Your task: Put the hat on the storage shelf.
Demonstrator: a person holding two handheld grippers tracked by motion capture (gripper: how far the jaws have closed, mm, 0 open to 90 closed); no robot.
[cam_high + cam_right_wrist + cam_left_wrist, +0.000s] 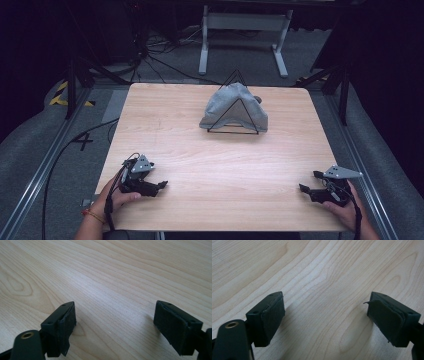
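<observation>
The left claw [161,186] rested at about 7 o'clock on the pale wood-grain worktop [220,165], held in the person's left hand [117,200]. Its jaws stood well apart with nothing between them; in the left gripper view the black pads [272,315] showed bare wood in the gap. The right claw [303,188] sat at about 5 o'clock in the right hand [345,210], jaws equally wide and empty, its pads [66,325] clear of any object. On the far pad in the left gripper view a lining edge [368,302] appeared to curl away from its backing.

The crumpled grey cloth [227,107] lay at 12 o'clock, well apart from both claws, draped over a thin black wire triangular stand [233,120] whose apex [236,74] rose behind it. The cloth hung over the frame and pooled on the worktop at both lower corners.

Assessed risks: the stand looked light, so a one-sided pull on the cloth would likely tip or drag it across the worktop. A pinch taken too deep could catch the wire together with the fabric and lift both. A shallow pinch on the loose folds could slip, the more so if the curled pad lining failed to seat flat. Both claws faced a long reach, and a low approach might shove the front bar [233,132] of the stand before any hold was made.
</observation>
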